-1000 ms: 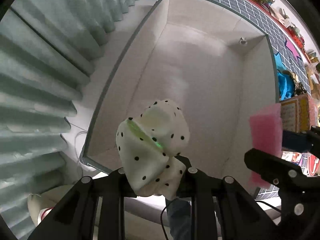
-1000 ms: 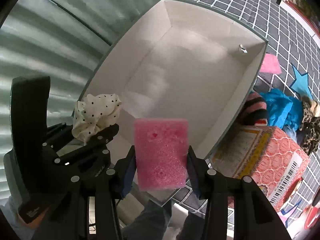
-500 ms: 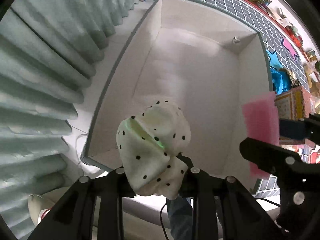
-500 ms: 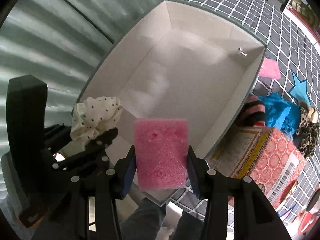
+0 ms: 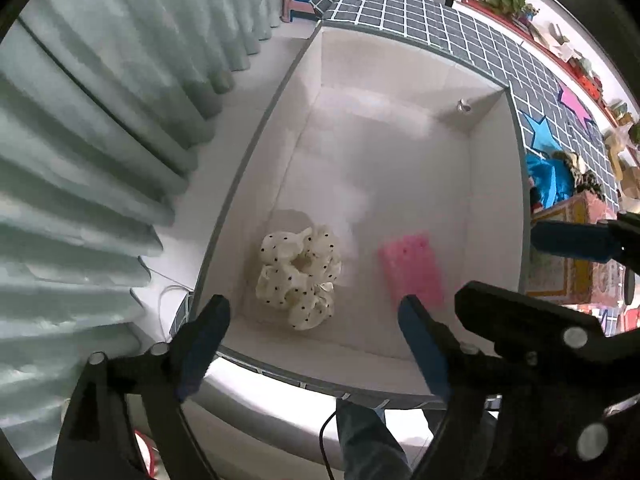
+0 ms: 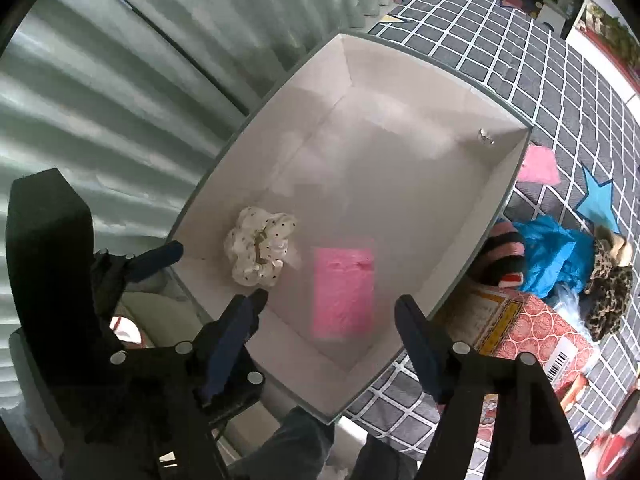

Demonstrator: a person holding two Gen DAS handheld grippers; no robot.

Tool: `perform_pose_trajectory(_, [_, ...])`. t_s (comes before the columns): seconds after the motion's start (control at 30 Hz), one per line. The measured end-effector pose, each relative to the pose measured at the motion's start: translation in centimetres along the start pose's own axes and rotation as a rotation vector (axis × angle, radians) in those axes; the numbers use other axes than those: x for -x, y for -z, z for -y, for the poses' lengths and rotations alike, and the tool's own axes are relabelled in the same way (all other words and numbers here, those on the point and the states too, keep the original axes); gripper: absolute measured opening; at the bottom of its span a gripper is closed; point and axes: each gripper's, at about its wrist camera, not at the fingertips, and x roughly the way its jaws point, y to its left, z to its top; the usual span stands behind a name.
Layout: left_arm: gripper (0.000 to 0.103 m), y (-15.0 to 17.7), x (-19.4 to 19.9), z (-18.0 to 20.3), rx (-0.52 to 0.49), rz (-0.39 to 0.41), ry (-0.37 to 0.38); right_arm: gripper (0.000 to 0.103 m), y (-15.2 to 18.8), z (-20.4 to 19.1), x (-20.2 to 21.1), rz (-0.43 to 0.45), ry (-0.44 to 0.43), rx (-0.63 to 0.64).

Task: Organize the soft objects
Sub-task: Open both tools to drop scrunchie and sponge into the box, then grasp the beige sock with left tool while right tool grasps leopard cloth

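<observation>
1 scrunchie (image 5: 299, 276), 1 sponge (image 5: 412, 271), 1 box (image 5: 496, 216)

Dotted scrunchie (image 5: 299, 277) beside pink sponge (image 5: 412, 267), seemingly flat, in box (image 5: 496, 216).

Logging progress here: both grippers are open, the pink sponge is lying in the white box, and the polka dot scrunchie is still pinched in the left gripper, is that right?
Not quite. The left gripper is open and empty; the polka dot scrunchie lies on the floor of the white box, beside the pink sponge. The left wrist view shows this. The right gripper is open too, as you said.
</observation>
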Motion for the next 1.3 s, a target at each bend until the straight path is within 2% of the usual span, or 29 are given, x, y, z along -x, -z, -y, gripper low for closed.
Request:
perform_pose_trajectory(0.03, [0.090,-0.1,0.0,-0.1,0.006,0.003,0.005,0.076,0.0,0.1,0.2,0.005,-0.001,-0.003])
perform_pose_trajectory(0.13, [0.095,-0.3,0.3,-0.8,0.043,0.008,0.025,0.095,0.1,0.0,0.7,0.025,0.045,0.004])
perform_pose_trajectory(0.17, [0.102,-0.3,0.4,-0.9,0.052,0.009,0.029,0.100,0.1,0.1,1.0,0.036,0.053,0.003])
perform_pose_trajectory(0.2, [0.103,-0.4,0.6,-1.0,0.060,0.012,0.036,0.101,0.1,0.4,1.3,0.047,0.049,-0.003])
perform_pose_trajectory(0.3, [0.103,-0.9,1.4,-1.1,0.072,0.022,0.063,0.102,0.0,1.5,2.8,0.086,0.025,-0.036])
perform_pose_trajectory(0.5, [0.103,-2.4,3.4,1.8,0.028,0.049,0.102,0.102,0.4,5.3,6.8,0.170,0.048,-0.129])
perform_pose_trajectory(0.7, [0.103,-4.1,4.7,5.1,-0.024,0.043,0.148,0.102,2.7,13.4,9.7,0.214,0.113,-0.317])
perform_pose_trajectory(0.87, [0.103,-4.7,5.0,8.0,-0.065,0.016,0.160,0.102,5.4,22.0,8.5,0.154,0.131,-0.548])
perform_pose_trajectory(1.0, [0.103,-5.2,5.0,9.8,-0.085,-0.007,0.144,0.102,6.8,26.3,6.3,0.102,0.119,-0.661])
perform_pose_trajectory(1.3, [0.103,-6.2,4.9,12.9,-0.098,-0.044,0.095,0.102,5.1,32.0,1.3,0.068,-0.051,-0.807])
